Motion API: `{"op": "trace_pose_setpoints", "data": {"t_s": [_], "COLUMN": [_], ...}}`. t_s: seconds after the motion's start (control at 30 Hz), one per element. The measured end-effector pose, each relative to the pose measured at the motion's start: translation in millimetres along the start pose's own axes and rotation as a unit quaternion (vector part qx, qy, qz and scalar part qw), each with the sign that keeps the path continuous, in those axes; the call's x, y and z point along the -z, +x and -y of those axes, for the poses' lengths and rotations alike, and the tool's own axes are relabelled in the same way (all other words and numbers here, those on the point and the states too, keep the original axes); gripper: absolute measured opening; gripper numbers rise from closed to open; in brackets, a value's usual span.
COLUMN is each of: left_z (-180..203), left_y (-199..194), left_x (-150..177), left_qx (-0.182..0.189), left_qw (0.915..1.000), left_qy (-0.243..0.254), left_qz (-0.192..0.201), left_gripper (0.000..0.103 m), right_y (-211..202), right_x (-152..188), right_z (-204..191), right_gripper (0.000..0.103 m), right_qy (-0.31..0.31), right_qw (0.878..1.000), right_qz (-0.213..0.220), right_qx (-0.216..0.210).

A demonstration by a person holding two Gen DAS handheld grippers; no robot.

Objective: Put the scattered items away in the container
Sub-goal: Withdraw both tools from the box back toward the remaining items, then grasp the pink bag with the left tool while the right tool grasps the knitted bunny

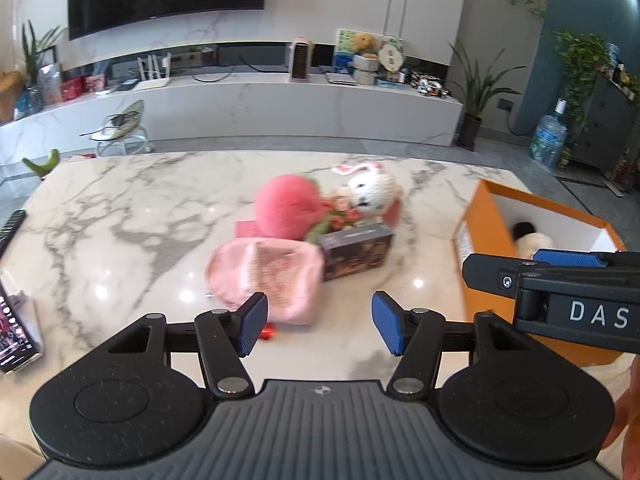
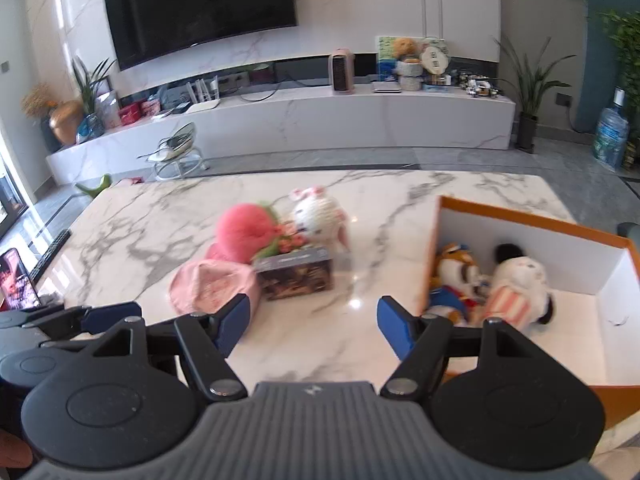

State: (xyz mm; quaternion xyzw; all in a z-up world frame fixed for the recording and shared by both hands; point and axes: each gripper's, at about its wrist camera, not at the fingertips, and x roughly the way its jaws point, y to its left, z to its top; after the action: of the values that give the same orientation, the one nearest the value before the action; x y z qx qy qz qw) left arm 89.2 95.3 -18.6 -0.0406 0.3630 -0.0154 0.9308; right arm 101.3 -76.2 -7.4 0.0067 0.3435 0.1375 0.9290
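Observation:
An orange box with white inside stands on the right of the marble table; it also shows in the left wrist view. Inside lie a Donald Duck plush and a white plush. In the table's middle sit a pink round plush, a white bunny plush, a dark box and a pink hat. A small red item lies by the hat. My left gripper is open and empty just short of the hat. My right gripper is open and empty beside the orange box.
A phone stands at the table's left edge, with a remote behind it. The right gripper's body crosses the left wrist view in front of the orange box. A TV wall and low cabinet stand beyond the table.

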Motion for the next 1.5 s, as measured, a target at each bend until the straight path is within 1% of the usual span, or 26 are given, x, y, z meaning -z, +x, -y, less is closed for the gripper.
{"op": "trace_pose_setpoints", "data": {"t_s": [0.13,0.23,0.37,0.53,0.8,0.93,1.0,1.2,1.23,1.3,1.5], "left_z": [-19.5,-31.0,-44.7,-52.4,-59.8,-63.8,-65.3,-64.3,-64.6,-65.6,-71.7], "left_y": [4.9,10.9,18.1,29.3,56.2,64.8,69.0,82.9,85.0,90.0,112.5], "left_x": [7.3,12.6,15.0,12.2,9.9,7.1,5.3,-1.8,-3.7,-7.2,-20.1], "left_qx": [-0.006,-0.017,-0.021,-0.035,-0.049,-0.045,-0.035,-0.017,-0.013,-0.005,-0.013], "left_qw": [0.9999,0.9996,0.9990,0.9984,0.9965,0.9965,0.9967,0.9969,0.9968,0.9963,0.9938], "left_qy": [-0.013,-0.018,-0.035,-0.038,-0.034,-0.036,-0.037,-0.040,-0.043,-0.052,-0.072], "left_qz": [-0.005,-0.010,-0.015,-0.022,-0.059,-0.061,-0.062,-0.066,-0.066,-0.068,-0.084], "left_gripper": [0.068,0.068,0.068,0.068,0.068,0.068,0.068,0.068,0.068,0.073,0.074], "right_y": [11.5,20.6,33.5,52.8,84.5,98.9,105.5,123.1,125.5,129.5,139.3], "right_x": [6.4,9.9,12.8,16.3,16.0,12.7,11.2,5.6,5.0,2.5,-13.6], "right_z": [-17.8,-29.3,-38.2,-42.7,-43.8,-41.5,-40.8,-37.3,-37.3,-36.0,-29.1], "right_gripper": [0.073,0.073,0.073,0.073,0.073,0.072,0.071,0.062,0.059,0.056,0.056], "right_qy": [-0.005,-0.018,-0.034,-0.043,-0.058,-0.057,-0.058,-0.055,-0.056,-0.056,-0.056], "right_qw": [1.000,1.000,0.999,0.998,0.996,0.995,0.995,0.994,0.994,0.994,0.995], "right_qz": [-0.007,-0.010,-0.020,-0.043,-0.069,-0.080,-0.083,-0.093,-0.095,-0.095,-0.086], "right_qx": [-0.014,-0.011,-0.002,0.003,0.010,0.007,0.007,-0.002,-0.003,-0.005,-0.002]}}
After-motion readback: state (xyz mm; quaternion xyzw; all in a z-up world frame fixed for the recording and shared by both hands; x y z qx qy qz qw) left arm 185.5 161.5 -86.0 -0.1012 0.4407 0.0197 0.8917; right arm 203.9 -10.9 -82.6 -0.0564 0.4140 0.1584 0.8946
